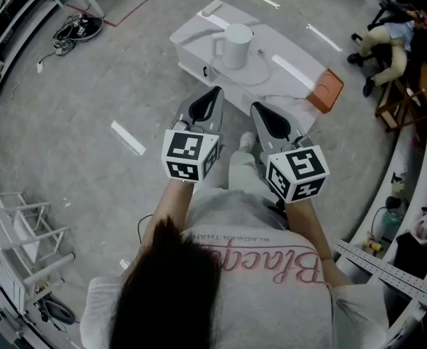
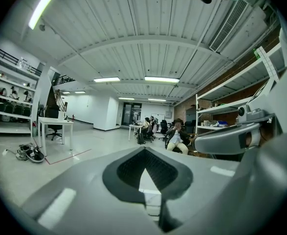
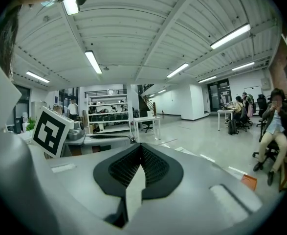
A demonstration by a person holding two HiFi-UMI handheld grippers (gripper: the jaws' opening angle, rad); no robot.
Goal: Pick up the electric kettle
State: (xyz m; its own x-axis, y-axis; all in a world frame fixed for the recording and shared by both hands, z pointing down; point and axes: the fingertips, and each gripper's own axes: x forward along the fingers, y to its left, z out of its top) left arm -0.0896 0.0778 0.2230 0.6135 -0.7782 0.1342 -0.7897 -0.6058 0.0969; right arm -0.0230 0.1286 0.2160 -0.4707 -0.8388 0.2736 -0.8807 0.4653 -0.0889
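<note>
Both of your tools sit short of the target. The white cylindrical electric kettle [image 1: 236,44] stands upright on its round white base [image 1: 257,75] on the low white table [image 1: 294,55], ahead of you and well apart from either gripper. Its handle [image 1: 217,48] faces the left side of the head view, so the left gripper [image 1: 214,93] looks like the natural one to take it.

To do this well, you would likely spread those jaws before you reach. Then lower and level the tool, since both gripper views now look up at the ceiling and the room, not at the kettle. Come in from the handle side so the pads close across the handle's upright bar and not the smooth body. Lift straight up, because an angled pull could drag or tip the base.

In its own view, the left gripper's black pads are pressed together at the tips with nothing between them. The right gripper [image 1: 261,110] is the same: pads brought together, pinching nothing, touching nothing.

A flat orange object [image 1: 326,89] lies at the table's near right corner, away from your likely path.
</note>
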